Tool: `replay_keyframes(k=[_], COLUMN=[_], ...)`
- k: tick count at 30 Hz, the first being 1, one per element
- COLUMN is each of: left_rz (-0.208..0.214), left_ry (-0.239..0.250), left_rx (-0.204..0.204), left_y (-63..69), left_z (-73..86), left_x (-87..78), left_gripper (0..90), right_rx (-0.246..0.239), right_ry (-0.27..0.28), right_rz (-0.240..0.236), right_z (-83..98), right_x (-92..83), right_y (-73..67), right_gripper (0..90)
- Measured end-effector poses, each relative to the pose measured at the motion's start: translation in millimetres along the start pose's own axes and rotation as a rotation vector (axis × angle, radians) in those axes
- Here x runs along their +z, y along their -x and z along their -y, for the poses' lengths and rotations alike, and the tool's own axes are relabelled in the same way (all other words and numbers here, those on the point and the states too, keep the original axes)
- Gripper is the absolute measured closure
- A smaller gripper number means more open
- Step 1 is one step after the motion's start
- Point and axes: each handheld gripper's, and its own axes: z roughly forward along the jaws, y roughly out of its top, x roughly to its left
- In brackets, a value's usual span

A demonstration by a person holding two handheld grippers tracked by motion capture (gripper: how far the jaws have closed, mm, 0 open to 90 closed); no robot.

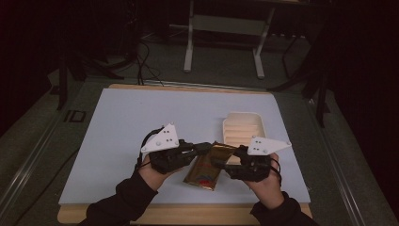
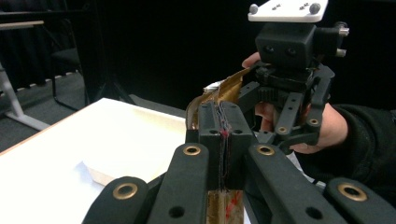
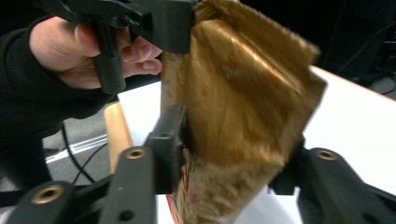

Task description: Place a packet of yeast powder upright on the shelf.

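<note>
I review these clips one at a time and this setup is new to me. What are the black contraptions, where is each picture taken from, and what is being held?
A person holds a hand-operated gripper in each hand. The high view looks down on the table; the other two cameras ride on the grippers and look along their jaws. The left gripper is shut on the edge of a gold foil pouch, seen clamped in the left gripper view. The right gripper has the pouch between its jaws; I cannot tell if it presses yet. A cream ridged tray lies on the white board.
</note>
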Motion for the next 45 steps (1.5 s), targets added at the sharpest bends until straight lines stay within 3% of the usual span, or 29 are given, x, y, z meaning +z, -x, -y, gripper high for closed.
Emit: replay_keyframes(k=[3,5,9,15,19,22,25,28,30,32,35,37,45], left_rz=[0.001,0.001,0.015,0.019,0.018,0.011,0.008,-0.012,-0.014,-0.018,-0.036,-0.036,-0.079], left_ry=[-0.009,-0.014,-0.017,-0.011,0.043,0.056,0.088,0.091,0.102,0.077,0.069,0.063,0.035], left_rx=[0.0,-0.003,-0.014,0.003,-0.001,-0.004,-0.03,-0.016,-0.02,-0.03,-0.018,-0.024,-0.081], left_y=[-0.4,-1.0,-2.9,-3.4,-3.7,-5.0,-7.7,-9.3,-10.3,-11.3,-10.5,-10.6,-16.5], left_z=[0.6,1.4,3.1,1.8,3.1,3.7,5.2,7.5,10.0,12.9,17.8,21.8,45.3], left_x=[-0.6,-0.6,-0.5,-2.2,-6.3,-9.1,-12.5,-15.5,-17.8,-18.7,-20.9,-22.9,-33.2], left_gripper=[89.4,89.4,89.2,87.0,69.7,60.1,45.1,25.7,23.5,15.8,13.0,6.5,3.0], right_rx=[0.014,0.015,0.006,0.007,-0.028,-0.03,-0.045,-0.064,-0.077,-0.086,-0.104,-0.146,-0.199], right_ry=[-0.016,-0.025,-0.056,-0.064,-0.077,-0.068,-0.064,-0.067,-0.068,-0.064,-0.071,-0.074,-0.062], right_rz=[-0.042,-0.054,-0.062,-0.072,-0.057,-0.052,-0.046,-0.037,-0.032,-0.024,-0.03,-0.047,-0.052], right_z=[0.0,-0.5,-2.5,-5.3,-9.6,-12.7,-16.4,-20.0,-23.1,-26.0,-30.2,-32.3,-43.3], right_x=[0.4,0.2,0.3,-0.5,-2.5,-5.3,-8.7,-11.6,-13.8,-16.1,-19.2,-20.6,-31.1], right_y=[4.1,5.7,6.0,7.6,7.6,9.3,11.6,13.2,15.0,17.5,23.0,28.2,47.2], right_gripper=[69.0,71.4,73.4,74.0,74.1,74.2,74.2,74.1,74.2,74.1,74.1,74.0,73.9])
